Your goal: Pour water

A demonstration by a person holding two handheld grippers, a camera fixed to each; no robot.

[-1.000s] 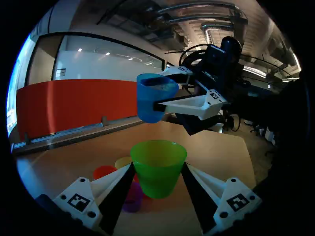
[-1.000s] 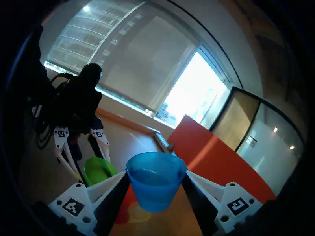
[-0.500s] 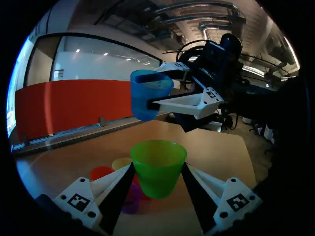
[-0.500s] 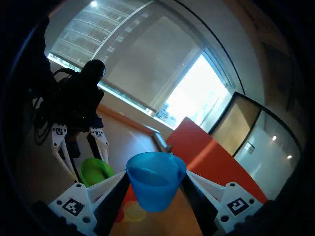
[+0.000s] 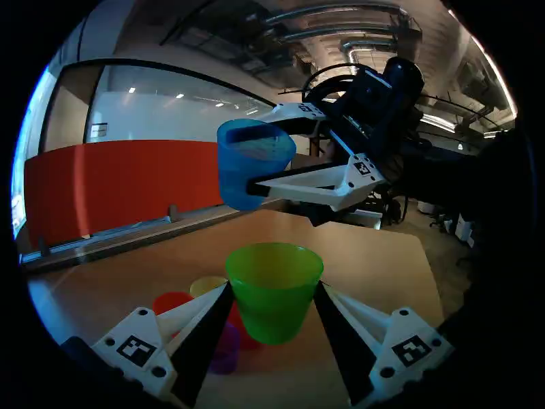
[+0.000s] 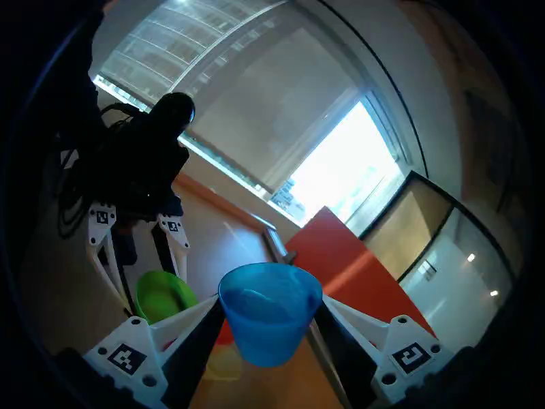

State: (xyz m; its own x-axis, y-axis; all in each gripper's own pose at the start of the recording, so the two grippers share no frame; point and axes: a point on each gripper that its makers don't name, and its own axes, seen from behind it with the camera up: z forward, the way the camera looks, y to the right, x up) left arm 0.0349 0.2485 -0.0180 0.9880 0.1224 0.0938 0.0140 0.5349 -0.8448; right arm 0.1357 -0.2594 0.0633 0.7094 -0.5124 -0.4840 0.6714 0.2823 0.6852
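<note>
We close our left gripper [image 5: 272, 288] on a green translucent plastic cup [image 5: 274, 293]. Both white fingers press against its sides and the cup stands upright between them, its mouth open to the top. In the left gripper view the cup sits low in the middle, above a light wooden tabletop [image 5: 381, 259]. Our right gripper [image 6: 270, 301] is clamped the same way on a blue translucent plastic cup [image 6: 270, 320], one finger against each side. In the right gripper view we see water inside it, the surface lying below the rim. From the left gripper view the blue cup hangs in the air, higher than the green cup and a little to its left, well apart from it. It leans slightly, and no water is leaving its rim. On the table behind our left finger stand three small plastic cups close together: a red one [image 5: 169, 302], a yellow one [image 5: 204, 285] and a purple one [image 5: 225, 341]. A long orange-red wall panel [image 5: 122, 177] runs beyond the table's far edge, with glass above it. In the right gripper view a bright window [image 6: 334, 177] lies behind the blue cup.
</note>
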